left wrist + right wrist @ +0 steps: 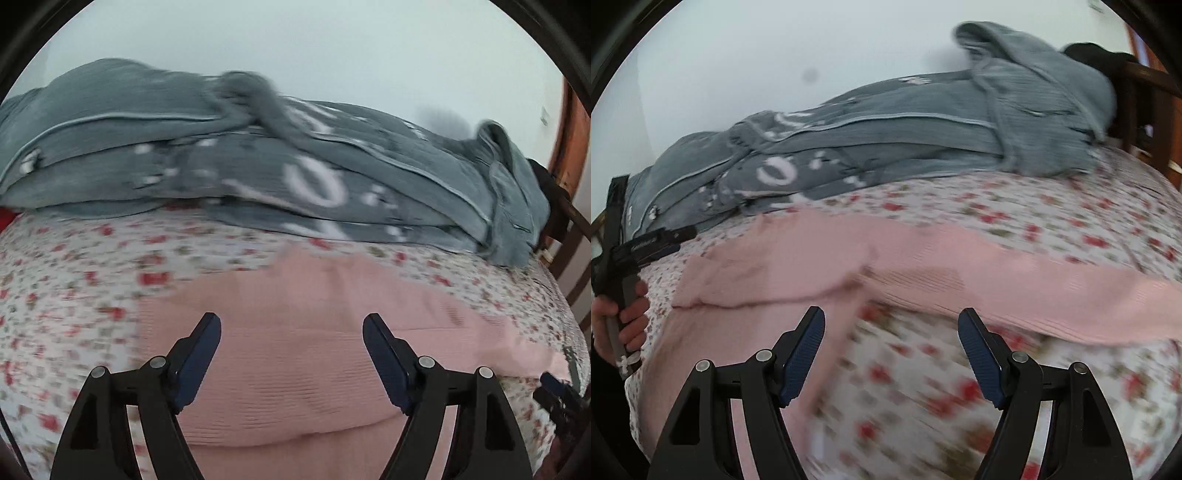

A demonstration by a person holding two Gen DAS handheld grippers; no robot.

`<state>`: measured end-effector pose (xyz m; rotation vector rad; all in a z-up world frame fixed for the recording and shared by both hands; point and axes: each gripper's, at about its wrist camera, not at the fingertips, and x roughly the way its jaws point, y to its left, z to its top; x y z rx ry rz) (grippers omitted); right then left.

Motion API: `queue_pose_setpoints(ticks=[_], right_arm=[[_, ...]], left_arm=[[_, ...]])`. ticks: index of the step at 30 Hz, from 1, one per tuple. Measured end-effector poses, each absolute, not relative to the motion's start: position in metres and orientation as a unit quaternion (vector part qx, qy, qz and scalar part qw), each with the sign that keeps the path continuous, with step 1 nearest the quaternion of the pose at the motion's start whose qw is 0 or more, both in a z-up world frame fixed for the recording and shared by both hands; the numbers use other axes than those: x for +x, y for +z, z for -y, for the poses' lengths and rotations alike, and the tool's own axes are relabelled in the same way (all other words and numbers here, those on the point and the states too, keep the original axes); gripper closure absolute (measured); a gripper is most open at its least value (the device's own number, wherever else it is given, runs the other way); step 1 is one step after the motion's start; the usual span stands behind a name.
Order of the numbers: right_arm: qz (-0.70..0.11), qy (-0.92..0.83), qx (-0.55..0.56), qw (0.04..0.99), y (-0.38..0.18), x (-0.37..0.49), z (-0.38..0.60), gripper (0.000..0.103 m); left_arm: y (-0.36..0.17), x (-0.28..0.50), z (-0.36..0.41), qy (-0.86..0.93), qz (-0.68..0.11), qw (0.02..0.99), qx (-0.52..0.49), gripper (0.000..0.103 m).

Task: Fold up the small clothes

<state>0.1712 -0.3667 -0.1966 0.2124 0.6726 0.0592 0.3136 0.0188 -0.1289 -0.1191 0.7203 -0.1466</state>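
Our left gripper (291, 332) stands wide with nothing between its jaws, and the pink knit garment (314, 332) lies spread flat directly under and ahead of it on the flowered bedspread (74, 295). Our right gripper (892, 328) is also wide and empty; from there the same pink garment (923, 266) stretches across just ahead of the fingertips, with one part folded over to the left and a long strip running off to the right.

We judge the knit to be light, soft and limp, a little stretchy, so it should drape and sag from wherever we pinch it and will not hold a crease by itself. It is not fragile, and the ribbed surface should give the pads good bite. The best hold looks to be at a hem or corner, one gripper on each side, so the fold stays square.

The near hem curves just below the left fingers. Beyond the garment, a grey blanket (258, 166) is heaped along the far side, near but apart from it. A wooden chair (569, 251) stands off to the right. The bedspread nearest the right gripper is open room.
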Motion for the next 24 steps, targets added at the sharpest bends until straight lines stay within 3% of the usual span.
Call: queue_pose_setpoints(ticks=[4, 10, 12, 14, 15, 16, 17, 20, 23, 24], right_arm=[[-0.344, 0.038, 0.096, 0.933, -0.204, 0.210, 0.334, 0.029], [-0.392, 0.010, 0.094, 0.915, -0.223, 0.257, 0.318, 0.043], [-0.397, 0.012, 0.086, 0.914, -0.225, 0.267, 0.314, 0.055], [-0.408, 0.013, 0.066, 0.911, -0.230, 0.276, 0.307, 0.080], [-0.409, 0.001, 0.051, 0.911, -0.232, 0.278, 0.304, 0.087], [-0.405, -0.002, 0.045, 0.913, -0.231, 0.277, 0.302, 0.098], [-0.389, 0.015, 0.054, 0.920, -0.226, 0.272, 0.304, 0.098], [-0.335, 0.032, 0.088, 0.938, -0.210, 0.254, 0.316, 0.098], [-0.378, 0.020, 0.073, 0.923, -0.226, 0.265, 0.313, 0.099], [-0.404, 0.016, 0.064, 0.912, -0.236, 0.273, 0.309, 0.099]], left_arm=[[-0.146, 0.311, -0.071, -0.018, -0.358, 0.932, -0.046, 0.023], [-0.182, 0.310, -0.118, -0.049, -0.413, 0.906, -0.077, 0.023], [-0.191, 0.318, -0.120, -0.068, -0.425, 0.897, -0.102, 0.023], [-0.197, 0.332, -0.110, -0.085, -0.437, 0.888, -0.119, 0.025], [-0.200, 0.341, -0.104, -0.095, -0.443, 0.882, -0.125, 0.030], [-0.200, 0.345, -0.099, -0.098, -0.442, 0.883, -0.127, 0.047], [-0.199, 0.348, -0.095, -0.096, -0.438, 0.885, -0.123, 0.090], [-0.187, 0.345, -0.101, -0.094, -0.406, 0.898, -0.139, 0.089], [-0.200, 0.347, -0.102, -0.075, -0.434, 0.887, -0.135, 0.087], [-0.201, 0.347, -0.102, -0.072, -0.435, 0.887, -0.138, 0.080]])
